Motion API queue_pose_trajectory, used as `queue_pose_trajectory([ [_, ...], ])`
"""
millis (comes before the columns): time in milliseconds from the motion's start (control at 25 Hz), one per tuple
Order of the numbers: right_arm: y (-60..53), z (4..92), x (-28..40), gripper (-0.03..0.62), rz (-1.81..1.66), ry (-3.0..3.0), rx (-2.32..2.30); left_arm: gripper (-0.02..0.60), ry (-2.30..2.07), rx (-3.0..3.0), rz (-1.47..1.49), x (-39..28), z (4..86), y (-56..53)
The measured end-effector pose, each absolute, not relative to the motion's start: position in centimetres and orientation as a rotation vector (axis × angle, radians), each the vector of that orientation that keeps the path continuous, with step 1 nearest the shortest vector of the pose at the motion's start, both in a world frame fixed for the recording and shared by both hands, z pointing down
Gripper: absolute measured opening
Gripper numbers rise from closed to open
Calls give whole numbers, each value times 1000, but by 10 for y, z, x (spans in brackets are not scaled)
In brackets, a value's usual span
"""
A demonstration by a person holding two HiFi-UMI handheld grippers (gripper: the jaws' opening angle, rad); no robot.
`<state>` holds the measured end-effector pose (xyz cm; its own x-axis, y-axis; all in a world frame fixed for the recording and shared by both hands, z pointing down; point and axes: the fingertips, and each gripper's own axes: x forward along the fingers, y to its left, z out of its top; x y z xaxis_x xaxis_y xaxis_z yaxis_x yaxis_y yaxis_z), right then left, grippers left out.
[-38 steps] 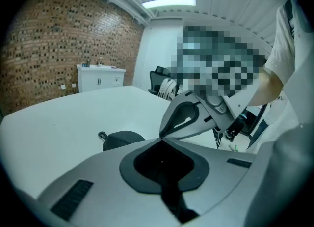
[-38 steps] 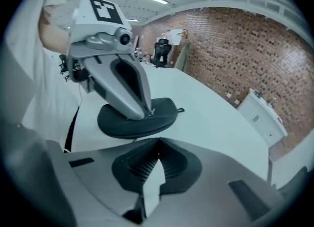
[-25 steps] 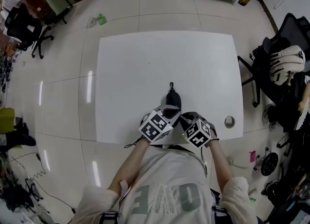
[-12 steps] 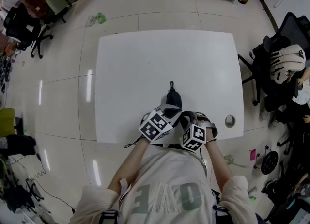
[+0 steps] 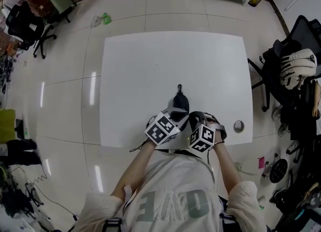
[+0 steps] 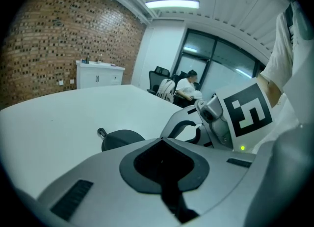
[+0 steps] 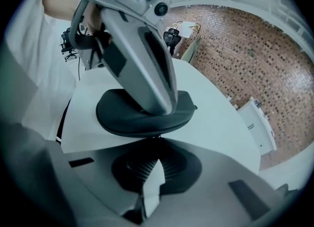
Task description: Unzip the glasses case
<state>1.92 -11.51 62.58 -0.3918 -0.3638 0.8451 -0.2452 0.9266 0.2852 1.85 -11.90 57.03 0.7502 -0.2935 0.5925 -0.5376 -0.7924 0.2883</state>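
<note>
Lying under the closed left tongs (image 6: 161, 141), the black oval glasses case (image 7: 122, 117) is seemingly gripped by its zip pull (image 7: 157, 136) in the just-closed right tongs (image 7: 157, 140). Tugged askew, the pull could be lost.

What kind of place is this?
Probably an office or lab workroom: a white table on a tiled floor, rolling office chairs around it, a brick wall and glass partitions.

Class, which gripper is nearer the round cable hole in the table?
Right. The right gripper is just left of the cable hole; the left gripper is further left, over the glasses case.
</note>
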Motion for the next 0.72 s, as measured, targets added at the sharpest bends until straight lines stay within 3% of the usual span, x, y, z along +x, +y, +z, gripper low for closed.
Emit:
queue_pose_trajectory([
  [280, -153, 623, 15, 0, -98, -2019, 523, 3, -675, 2445, 662, 8, 568, -121],
  [440, -147, 615, 28, 0, 90, -2022, 813, 3, -801, 2364, 497, -8, 540, -117],
  [720, -68, 619, -12, 0, 253, -2104, 725, 3, -871, 2313, 682, -12, 553, -86],
])
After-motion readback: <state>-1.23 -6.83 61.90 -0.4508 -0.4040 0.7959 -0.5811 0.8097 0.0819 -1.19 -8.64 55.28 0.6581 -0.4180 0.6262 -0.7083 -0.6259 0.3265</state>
